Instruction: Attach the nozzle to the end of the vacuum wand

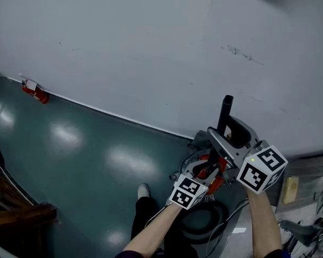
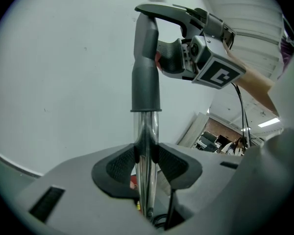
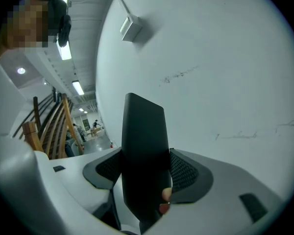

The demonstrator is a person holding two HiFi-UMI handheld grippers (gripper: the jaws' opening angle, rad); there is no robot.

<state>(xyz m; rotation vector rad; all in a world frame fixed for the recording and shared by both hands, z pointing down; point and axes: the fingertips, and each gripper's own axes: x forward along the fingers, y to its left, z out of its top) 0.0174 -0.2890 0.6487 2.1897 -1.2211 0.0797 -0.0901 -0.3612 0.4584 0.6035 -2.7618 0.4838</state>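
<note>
Gripping chrome vacuum wand [image 2: 146, 131] in left gripper [image 2: 146, 159], right gripper [image 3: 146, 173] clamped on crevice nozzle [image 3: 144, 136], seemingly already sleeved over wand's raised end; probably remaining: press fully home, release.

Two grippers: the left gripper [image 2: 146, 161] and the right gripper [image 3: 145, 173]. Two cubes [image 1: 189, 192], one per gripper. Two arms [image 1: 156, 231]. One wand [image 2: 144, 133]. One nozzle [image 3: 144, 146]. One extinguisher [image 1: 35, 92] by the wall. One shoe [image 1: 144, 191]. One wall box [image 3: 131, 28]. Below the grippers, in dim clutter, one round dark body [image 1: 204, 222], possibly the vacuum.
</note>
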